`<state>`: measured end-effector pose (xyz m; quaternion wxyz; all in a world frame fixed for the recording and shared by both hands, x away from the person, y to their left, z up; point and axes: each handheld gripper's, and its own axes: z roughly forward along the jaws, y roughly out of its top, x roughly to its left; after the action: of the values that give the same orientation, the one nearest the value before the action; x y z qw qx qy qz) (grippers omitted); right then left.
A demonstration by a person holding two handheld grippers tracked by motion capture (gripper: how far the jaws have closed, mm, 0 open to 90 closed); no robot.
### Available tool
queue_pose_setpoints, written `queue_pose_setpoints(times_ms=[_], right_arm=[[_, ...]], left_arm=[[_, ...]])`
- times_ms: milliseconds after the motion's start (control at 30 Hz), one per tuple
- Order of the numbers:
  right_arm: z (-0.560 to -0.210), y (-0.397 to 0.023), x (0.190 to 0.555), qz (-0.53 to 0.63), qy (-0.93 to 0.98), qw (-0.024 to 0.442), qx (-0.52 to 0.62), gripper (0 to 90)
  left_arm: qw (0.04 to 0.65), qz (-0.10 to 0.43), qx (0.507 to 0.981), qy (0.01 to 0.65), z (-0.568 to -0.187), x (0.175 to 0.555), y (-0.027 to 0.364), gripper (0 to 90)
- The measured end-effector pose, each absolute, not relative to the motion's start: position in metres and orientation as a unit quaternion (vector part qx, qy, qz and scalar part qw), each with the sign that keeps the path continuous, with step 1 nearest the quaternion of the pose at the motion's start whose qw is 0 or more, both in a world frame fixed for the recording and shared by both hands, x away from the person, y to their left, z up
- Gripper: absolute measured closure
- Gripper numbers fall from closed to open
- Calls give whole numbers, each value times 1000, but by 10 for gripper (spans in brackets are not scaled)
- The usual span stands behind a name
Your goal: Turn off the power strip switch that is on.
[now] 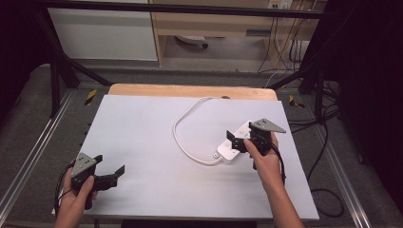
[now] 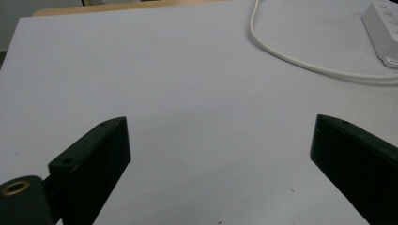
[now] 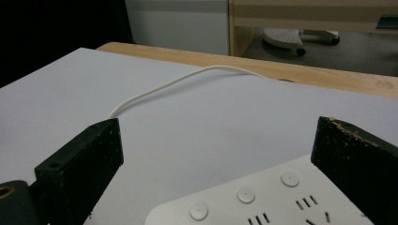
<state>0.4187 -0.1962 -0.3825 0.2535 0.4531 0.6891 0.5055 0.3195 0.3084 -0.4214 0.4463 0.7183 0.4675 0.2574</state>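
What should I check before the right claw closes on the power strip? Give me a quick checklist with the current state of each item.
1. Right claw open wide enough: ok, jaws spread apart.
2. Right claw over the power strip: ok, the strip lies between and below the jaws.
3. Jaws touching the strip: cannot tell.
4. Cord clear of the jaws: ok, it loops away across the white sheet.
5. Left claw out of the way: ok, open near the sheet's front left, nothing between its jaws.
6. Strip plugged in: cannot tell.
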Motion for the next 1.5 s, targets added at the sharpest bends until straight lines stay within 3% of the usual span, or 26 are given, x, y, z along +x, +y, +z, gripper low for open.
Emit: queue_pose_setpoints(times_ms=[1500], right_arm=[[-384, -245, 356, 518, 684, 269, 438, 44]], left_arm=[[452, 258, 715, 468, -420, 319, 309, 52]])
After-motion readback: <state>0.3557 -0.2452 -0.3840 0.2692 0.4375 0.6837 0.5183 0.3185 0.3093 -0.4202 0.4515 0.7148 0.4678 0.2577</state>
